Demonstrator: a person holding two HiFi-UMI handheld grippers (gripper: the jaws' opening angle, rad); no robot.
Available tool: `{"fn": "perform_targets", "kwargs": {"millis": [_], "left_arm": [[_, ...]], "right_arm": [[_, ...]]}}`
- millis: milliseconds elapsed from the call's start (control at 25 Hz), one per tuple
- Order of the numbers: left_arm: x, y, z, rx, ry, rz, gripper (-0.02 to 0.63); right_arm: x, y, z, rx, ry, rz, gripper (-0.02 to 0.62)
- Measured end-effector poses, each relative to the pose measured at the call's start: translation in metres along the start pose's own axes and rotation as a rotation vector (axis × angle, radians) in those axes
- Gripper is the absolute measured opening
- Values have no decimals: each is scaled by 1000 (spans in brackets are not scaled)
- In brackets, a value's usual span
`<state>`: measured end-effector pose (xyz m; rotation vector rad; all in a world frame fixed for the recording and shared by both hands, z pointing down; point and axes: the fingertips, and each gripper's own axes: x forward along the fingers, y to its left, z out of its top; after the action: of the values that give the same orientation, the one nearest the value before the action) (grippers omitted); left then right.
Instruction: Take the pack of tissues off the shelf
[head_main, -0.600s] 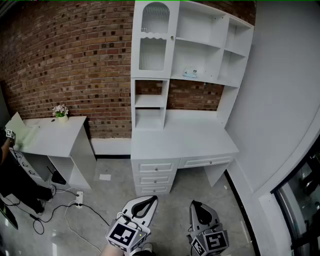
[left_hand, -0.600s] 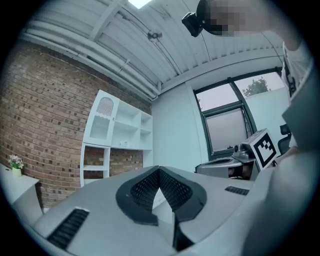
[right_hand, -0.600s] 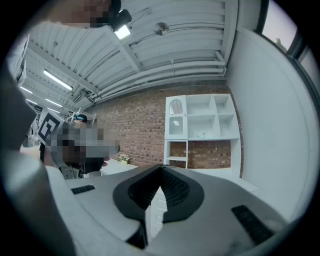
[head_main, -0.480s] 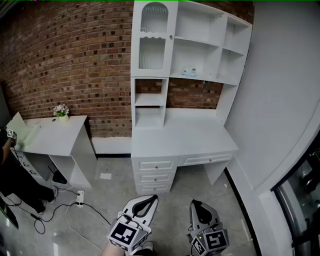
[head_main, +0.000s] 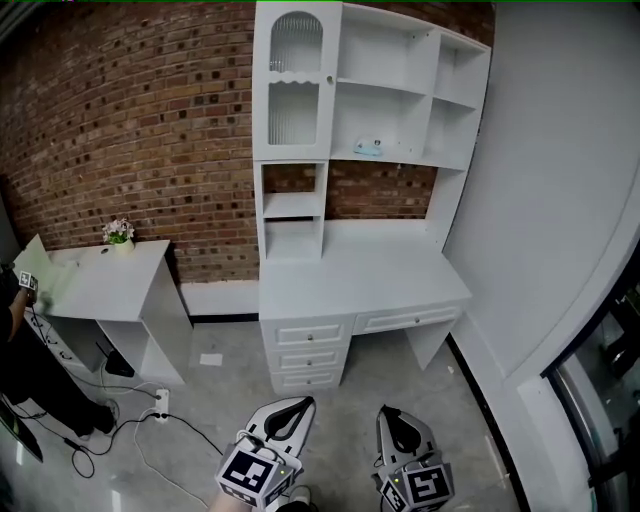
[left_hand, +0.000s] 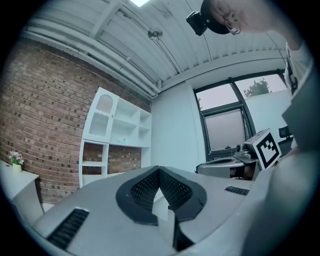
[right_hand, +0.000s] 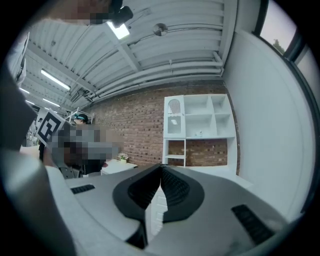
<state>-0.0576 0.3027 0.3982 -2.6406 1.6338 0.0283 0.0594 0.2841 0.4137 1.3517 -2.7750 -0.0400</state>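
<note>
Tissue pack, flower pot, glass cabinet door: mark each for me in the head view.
tissue pack (head_main: 368, 148), head view, middle of the pack
flower pot (head_main: 122, 243), head view, pot under the blooms
glass cabinet door (head_main: 297, 115), head view, lower ribbed pane

A small pack of tissues (head_main: 368, 147), pale blue-green, is seen lying flat on the white shelf (head_main: 412, 159), left of the middle of its board and close to the front edge. Nothing is touching it. In the right gripper view only a tiny pale speck (right_hand: 200, 133) can be made out; any print cannot be read.
</note>
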Motion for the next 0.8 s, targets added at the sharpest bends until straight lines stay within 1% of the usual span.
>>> {"fn": "perform_targets", "kwargs": {"millis": [160,360,560,680,800], "left_arm": [[14,13,-2,-7,1,-22,12],[43,49,-12,2,1,-34,12],[73,83,-22,-3,8,-55,12],[88,105,-24,-6,19,-49,12],[106,120,-30,-10,26,-41,12]], "right_arm": [[17,-8,-3,7,5,-29,8],[63,-18,-10,-12,8,-38,8],[110,-34,-12,6,4,-60,8],[136,-44,-16,14,6,-69,8],[159,-57,-22,26,16,-59,8]]}}
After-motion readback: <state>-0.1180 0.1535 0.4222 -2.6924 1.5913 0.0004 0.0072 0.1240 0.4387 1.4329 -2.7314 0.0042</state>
